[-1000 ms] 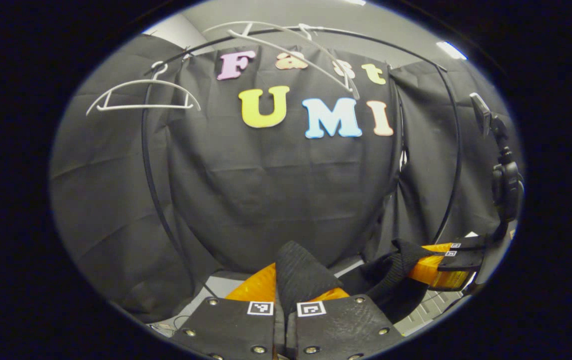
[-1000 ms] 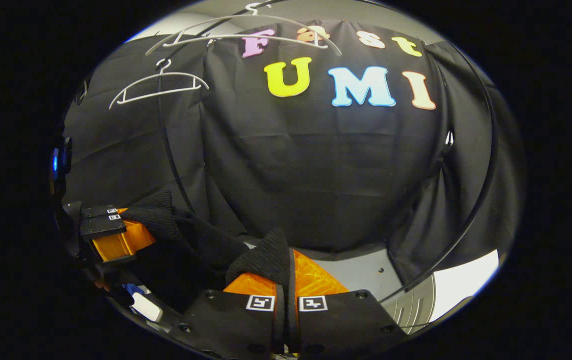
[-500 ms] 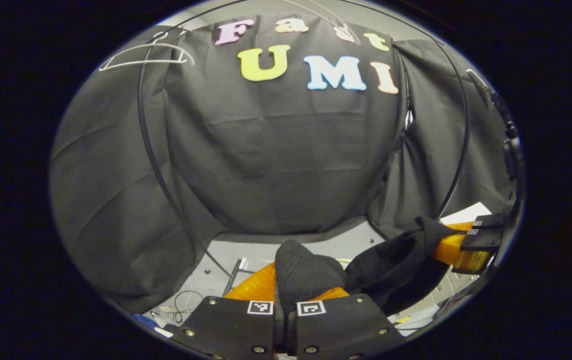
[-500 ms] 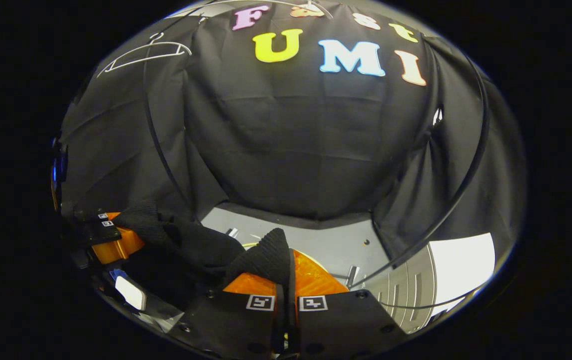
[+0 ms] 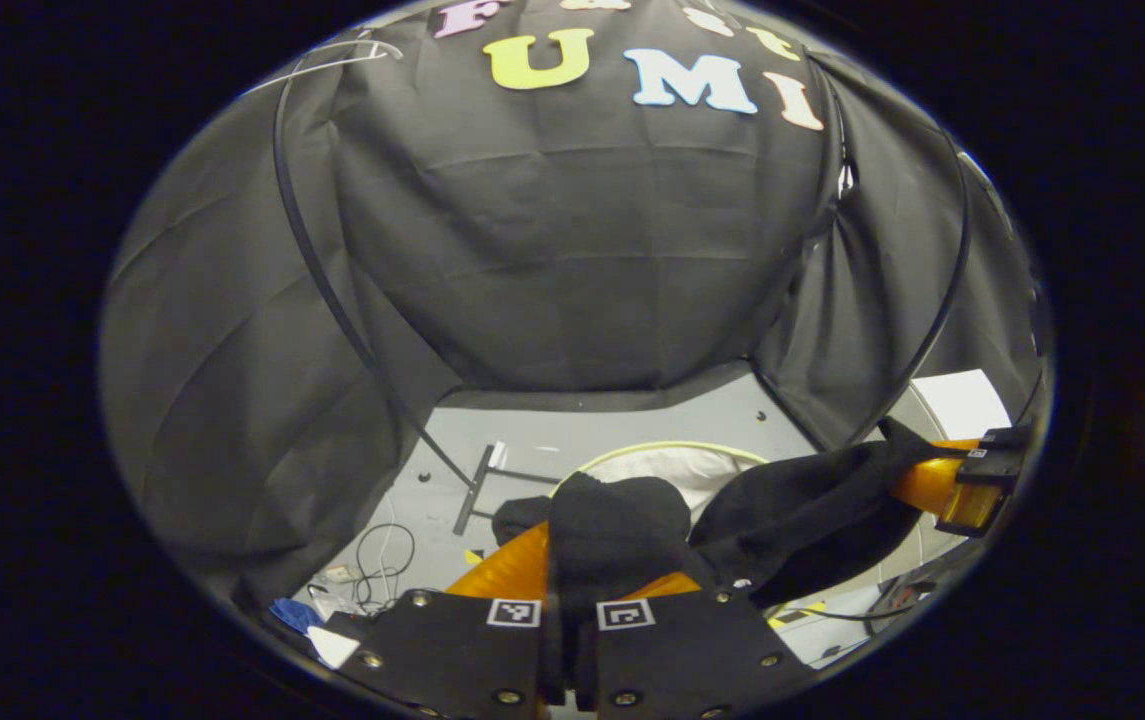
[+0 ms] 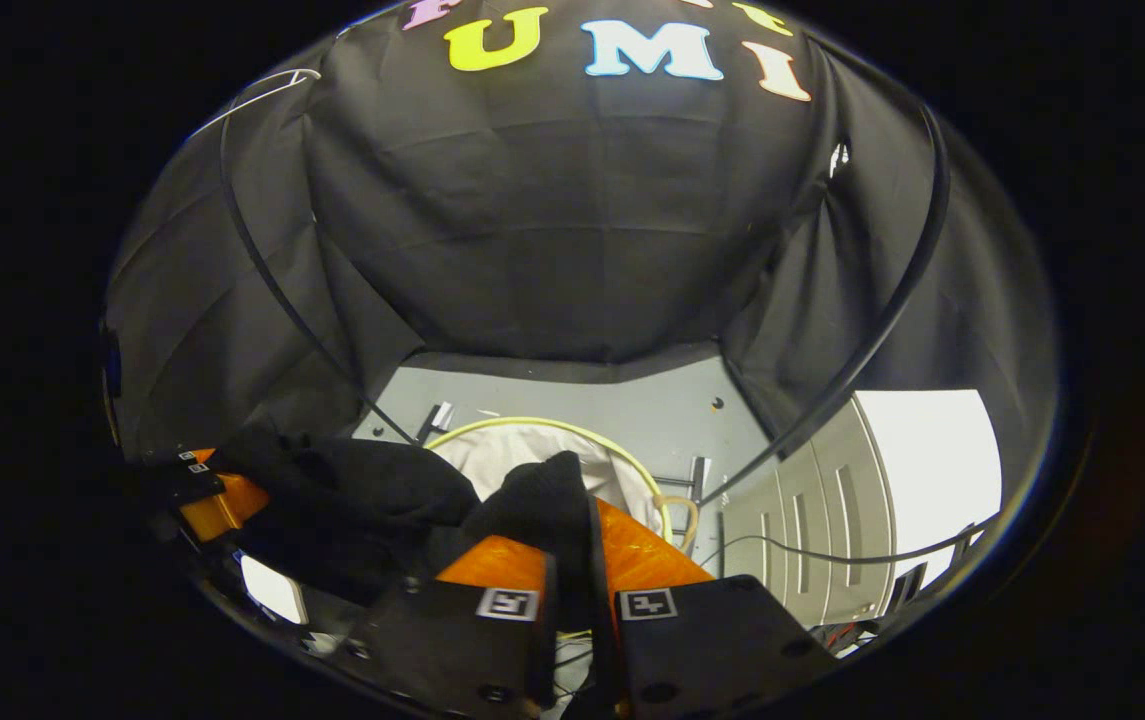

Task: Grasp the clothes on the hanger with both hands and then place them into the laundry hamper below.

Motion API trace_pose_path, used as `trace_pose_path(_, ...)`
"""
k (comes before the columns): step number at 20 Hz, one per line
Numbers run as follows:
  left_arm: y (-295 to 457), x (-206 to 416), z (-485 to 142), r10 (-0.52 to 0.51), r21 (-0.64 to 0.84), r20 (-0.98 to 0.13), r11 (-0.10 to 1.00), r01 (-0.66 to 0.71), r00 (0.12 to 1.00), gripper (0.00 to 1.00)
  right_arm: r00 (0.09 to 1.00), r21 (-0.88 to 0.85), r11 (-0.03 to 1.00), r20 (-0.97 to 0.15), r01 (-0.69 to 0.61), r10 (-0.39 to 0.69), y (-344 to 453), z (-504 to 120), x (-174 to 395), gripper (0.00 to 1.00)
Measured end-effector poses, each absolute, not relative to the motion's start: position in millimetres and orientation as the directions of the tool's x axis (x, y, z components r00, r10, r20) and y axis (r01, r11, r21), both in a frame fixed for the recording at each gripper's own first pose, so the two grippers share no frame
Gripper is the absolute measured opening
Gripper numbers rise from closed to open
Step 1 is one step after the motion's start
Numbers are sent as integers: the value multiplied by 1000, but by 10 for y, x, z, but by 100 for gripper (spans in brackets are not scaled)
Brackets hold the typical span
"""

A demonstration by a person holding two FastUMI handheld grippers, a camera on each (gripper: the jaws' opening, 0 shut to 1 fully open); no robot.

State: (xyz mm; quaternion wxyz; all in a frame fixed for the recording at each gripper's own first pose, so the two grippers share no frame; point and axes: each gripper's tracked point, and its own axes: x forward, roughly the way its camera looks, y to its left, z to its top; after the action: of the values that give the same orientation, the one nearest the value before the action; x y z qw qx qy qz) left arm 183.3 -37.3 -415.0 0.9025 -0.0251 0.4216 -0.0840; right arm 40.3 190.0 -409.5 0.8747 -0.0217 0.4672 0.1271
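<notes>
Tongs of both hands pinched the black garment (image 5: 782, 500) — left tongs (image 5: 572, 590), right tongs (image 6: 577, 560) — which sagged between them above the laundry hamper (image 6: 542, 445) on the floor. Soft, light knit; judged best held at two separated edges — as here.

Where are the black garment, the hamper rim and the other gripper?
Black garment (image 5: 792, 500), left gripper view, on the cloth sagging between grippers.
Hamper (image 6: 532, 427), right gripper view, on its pale rim.
Right gripper (image 5: 917, 482), left gripper view, at its fingertips, which clamp the cloth.
</notes>
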Motion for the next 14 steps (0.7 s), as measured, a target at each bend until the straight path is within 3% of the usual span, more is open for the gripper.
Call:
trace_pose_path(1,-373,1857,-4192,-181,-121,-758,983,138,626,8,530,88,966,-822,-241,207,1931,-4083,408,22)
trace_pose_path(2,-383,1854,-4226,-197,-133,-757,980,149,622,9,536,93,965,-816,-244,214,1951,-4051,419,33)
trace_pose_path(3,-398,1827,-4194,-207,-139,-759,978,158,617,26,547,98,963,-807,-251,225,1966,-4009,436,41)
trace_pose_path(4,-417,1812,-4206,-214,-144,-763,976,163,610,44,556,102,960,-797,-261,236,1973,-4005,432,58)
trace_pose_path(6,-377,1844,-4164,-196,-129,-752,980,152,629,79,566,98,957,-788,-274,243,2004,-3955,461,80)
trace_pose_path(7,-360,1862,-4146,-185,-121,-748,982,144,638,86,573,93,956,-783,-279,243,2015,-3933,481,92)
trace_pose_path(9,-316,1869,-4085,-176,-116,-736,984,134,654,86,587,80,956,-774,-281,238,2008,-3908,513,98)
trace_pose_path(14,-228,1926,-3952,-147,-93,-711,989,115,687,86,593,75,959,-773,-272,228,1956,-3901,483,99)
